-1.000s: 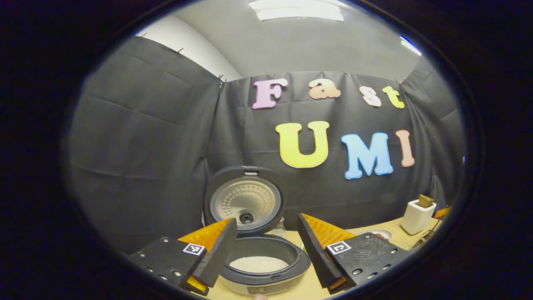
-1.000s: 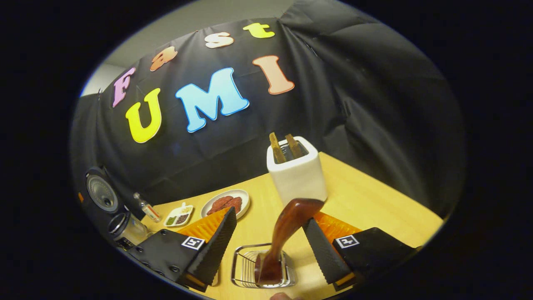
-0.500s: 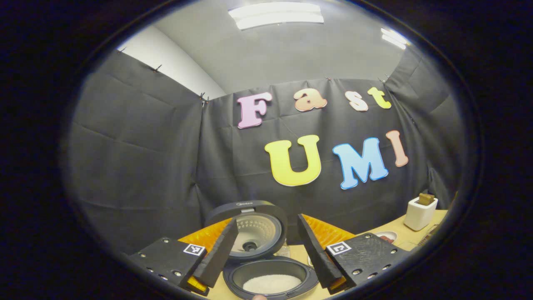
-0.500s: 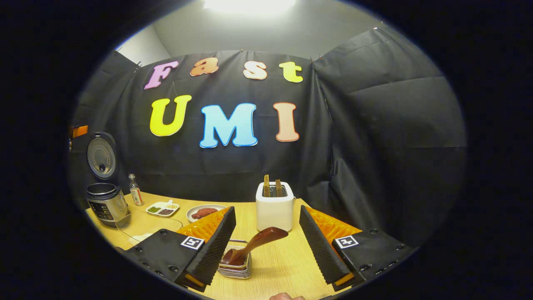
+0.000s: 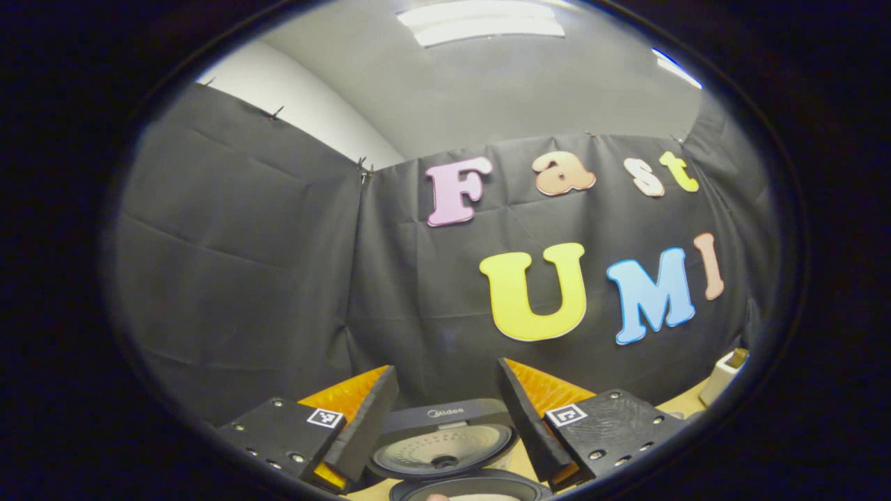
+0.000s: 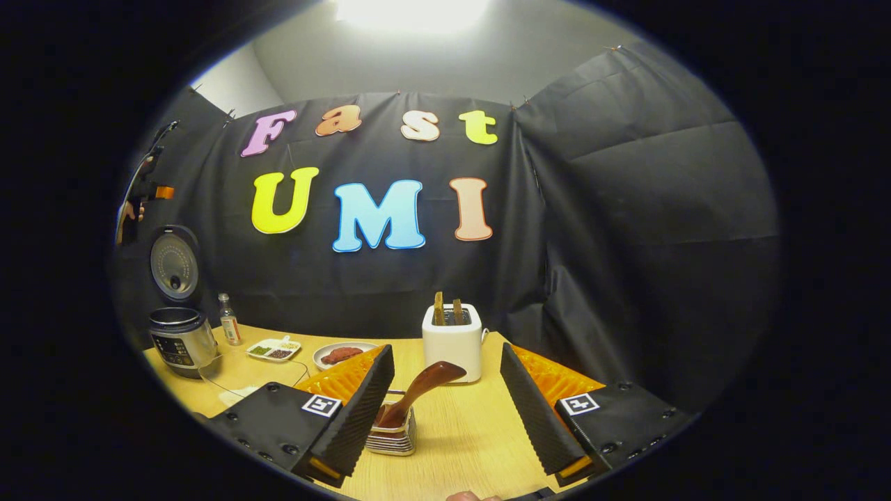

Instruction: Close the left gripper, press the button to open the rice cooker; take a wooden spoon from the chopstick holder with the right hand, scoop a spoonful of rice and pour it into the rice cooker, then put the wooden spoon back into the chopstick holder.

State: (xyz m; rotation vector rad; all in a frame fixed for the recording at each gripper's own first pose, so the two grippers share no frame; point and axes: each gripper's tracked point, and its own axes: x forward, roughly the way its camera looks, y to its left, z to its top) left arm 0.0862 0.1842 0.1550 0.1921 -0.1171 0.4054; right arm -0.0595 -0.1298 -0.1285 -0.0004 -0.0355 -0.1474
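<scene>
Your right gripper [image 6: 445, 403] is spread wide with nothing between the fingers, hovering over the wooden surface [image 6: 473, 431]. The wooden spoon [image 6: 418, 393] is sitting in the chopstick holder [image 6: 393, 435], that little wire basket just beside your gripper's left finger, with the spoon's handle leaning up and to the right. Behind it there's a white toaster [image 6: 452, 341] with two slices of toast poking out. Off to the left in the right gripper view you've got the rice cooker [image 6: 177, 334] with its lid standing up, a small bottle [image 6: 226, 320] right next to it, then a divided dish [image 6: 273, 349] and a plate [image 6: 341, 355] with something reddish on it. Your other hand shows far off at the left edge, raised above the cooker, too small to tell much. Your left gripper [image 5: 445, 417] is also opened up and holding nothing, tilted up toward the booth wall, with the rice cooker's lid [image 5: 445, 445] showing between its fingers at the bottom; a sliver of white rice peeks in at the very bottom edge.
</scene>
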